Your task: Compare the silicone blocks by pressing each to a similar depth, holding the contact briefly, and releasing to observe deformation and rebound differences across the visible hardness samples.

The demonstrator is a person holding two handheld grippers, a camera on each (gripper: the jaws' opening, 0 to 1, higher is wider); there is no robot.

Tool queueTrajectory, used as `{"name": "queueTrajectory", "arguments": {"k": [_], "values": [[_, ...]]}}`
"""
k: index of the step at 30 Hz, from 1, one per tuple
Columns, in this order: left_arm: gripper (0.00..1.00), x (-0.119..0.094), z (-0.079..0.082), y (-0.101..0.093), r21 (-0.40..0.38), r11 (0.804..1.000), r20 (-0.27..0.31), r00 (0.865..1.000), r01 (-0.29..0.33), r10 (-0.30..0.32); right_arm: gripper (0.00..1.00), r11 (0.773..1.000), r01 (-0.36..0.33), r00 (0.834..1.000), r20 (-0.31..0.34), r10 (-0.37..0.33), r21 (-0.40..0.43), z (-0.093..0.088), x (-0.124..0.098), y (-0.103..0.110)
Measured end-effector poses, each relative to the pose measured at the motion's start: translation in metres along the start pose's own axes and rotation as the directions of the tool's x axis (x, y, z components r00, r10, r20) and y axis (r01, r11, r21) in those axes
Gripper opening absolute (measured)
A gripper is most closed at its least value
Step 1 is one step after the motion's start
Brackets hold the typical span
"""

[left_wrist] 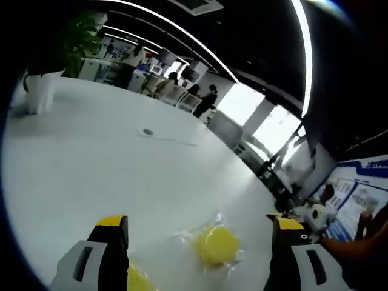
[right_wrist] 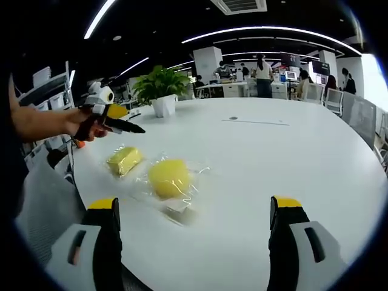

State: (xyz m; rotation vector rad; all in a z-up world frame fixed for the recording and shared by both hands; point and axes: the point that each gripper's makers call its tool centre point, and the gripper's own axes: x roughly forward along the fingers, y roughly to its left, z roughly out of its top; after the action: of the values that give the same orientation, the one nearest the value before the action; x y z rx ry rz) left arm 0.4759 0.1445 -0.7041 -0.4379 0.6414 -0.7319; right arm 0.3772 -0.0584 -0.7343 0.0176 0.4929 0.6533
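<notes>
In the left gripper view we see our left tool (left_wrist: 200, 233) spread wide above the white table (left_wrist: 109, 176), a wrapped round yellow block (left_wrist: 216, 244) between its jaws. In the right gripper view, our right tool (right_wrist: 197, 215) is spread too; that block (right_wrist: 169, 178) lies beside a flatter yellow block (right_wrist: 125, 160), both untouched.

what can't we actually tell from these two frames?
- Left gripper view: the second yellow block is mostly hidden behind the left gripper jaw and cut by the bottom edge.
- Both views: hardness labels on the round yellow block and oblong block are unreadable through the glossy plastic wrap.
- Right gripper view: left gripper sits far off, too small to judge its jaw opening.
- Left gripper view: wall posters blurred.
</notes>
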Motion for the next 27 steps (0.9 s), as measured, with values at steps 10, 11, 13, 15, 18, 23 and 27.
{"name": "queueTrajectory", "arguments": {"k": [10, 11, 13, 15, 18, 23, 27], "values": [[1.0, 0.034, -0.02, 0.014, -0.171, 0.985, -0.043, 0.999, -0.021, 0.014, 0.96, 1.0, 0.015, 1.0, 0.008, -0.016, 0.023, -0.002, -0.008, -0.002], [1.0, 0.038, -0.023, 0.012, -0.196, 0.98, -0.052, 0.999, -0.017, 0.006, 0.96, 1.0, 0.016, 1.0, 0.008, -0.016, 0.026, -0.002, -0.008, -0.002], [1.0, 0.045, -0.023, 0.005, -0.22, 0.975, -0.046, 0.999, 0.015, -0.026, 0.96, 1.0, 0.017, 1.0, 0.008, -0.017, 0.027, -0.002, -0.009, -0.002], [1.0, 0.05, -0.027, 0.006, -0.239, 0.971, -0.054, 0.998, 0.008, -0.021, 0.96, 0.999, 0.019, 1.0, 0.009, -0.019, 0.03, -0.003, -0.009, -0.002], [0.98, 0.055, -0.032, 0.008, -0.256, 0.967, -0.065, 0.998, -0.001, -0.016, 0.96, 0.999, 0.023, 1.0, 0.004, -0.023, 0.024, -0.004, -0.009, -0.003], [0.81, 0.06, -0.043, 0.007, -0.327, 0.945, -0.098, 0.995, -0.011, -0.022, 0.96, 1.0, 0.019, 1.0, 0.005, -0.019, 0.025, -0.003, -0.008, 0.0], [0.58, 0.061, -0.049, 0.009, -0.39, 0.92, -0.115, 0.993, -0.024, -0.023, 0.96, 1.0, 0.014, 1.0, 0.005, -0.014, 0.026, -0.003, -0.007, 0.002]]}}
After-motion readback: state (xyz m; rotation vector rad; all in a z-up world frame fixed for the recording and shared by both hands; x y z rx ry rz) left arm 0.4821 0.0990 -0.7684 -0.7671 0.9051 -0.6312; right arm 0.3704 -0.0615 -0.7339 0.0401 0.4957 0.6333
